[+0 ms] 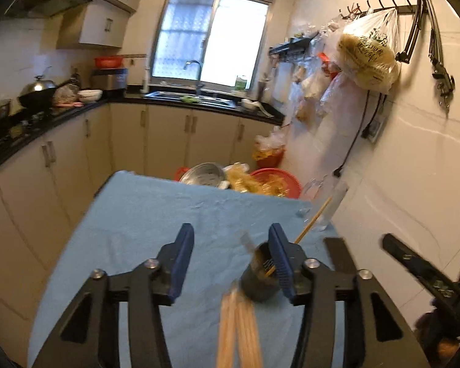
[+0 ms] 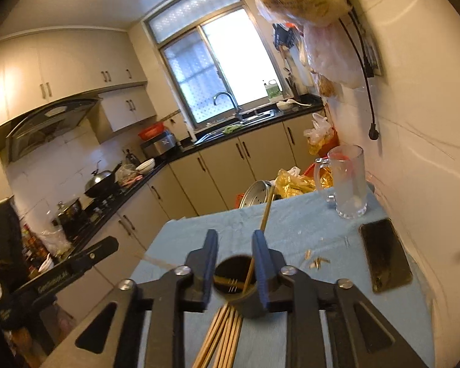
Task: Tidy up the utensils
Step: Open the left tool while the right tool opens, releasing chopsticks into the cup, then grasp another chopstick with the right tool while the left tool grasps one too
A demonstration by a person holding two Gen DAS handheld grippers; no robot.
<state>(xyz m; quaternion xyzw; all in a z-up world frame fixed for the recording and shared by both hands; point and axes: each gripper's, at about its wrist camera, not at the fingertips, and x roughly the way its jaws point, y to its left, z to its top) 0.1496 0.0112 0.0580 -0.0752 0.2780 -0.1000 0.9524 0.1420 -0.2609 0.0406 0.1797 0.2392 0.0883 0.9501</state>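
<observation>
A dark round utensil cup (image 2: 234, 288) stands on the blue tablecloth (image 1: 144, 214). It holds one upright wooden chopstick (image 2: 265, 214) and a fork with its tines showing. A bundle of wooden chopsticks (image 2: 222, 334) lies on the cloth on the near side of the cup. My right gripper (image 2: 236, 263) is open, and the cup shows in the gap between its blue pads. My left gripper (image 1: 231, 260) is open wider. There the cup (image 1: 259, 279) sits close by its right pad and the chopstick bundle (image 1: 237, 331) lies between its arms. A finger (image 1: 411, 263) of the right gripper shows at the right edge.
A glass mug (image 2: 349, 181) and a black phone (image 2: 385, 254) sit near the tiled wall on the right, with small wood bits (image 2: 317, 260) beside them. Past the table's far edge are a metal lid (image 2: 256, 193), yellow bags and red basins (image 1: 276, 181). Counters line the left and back.
</observation>
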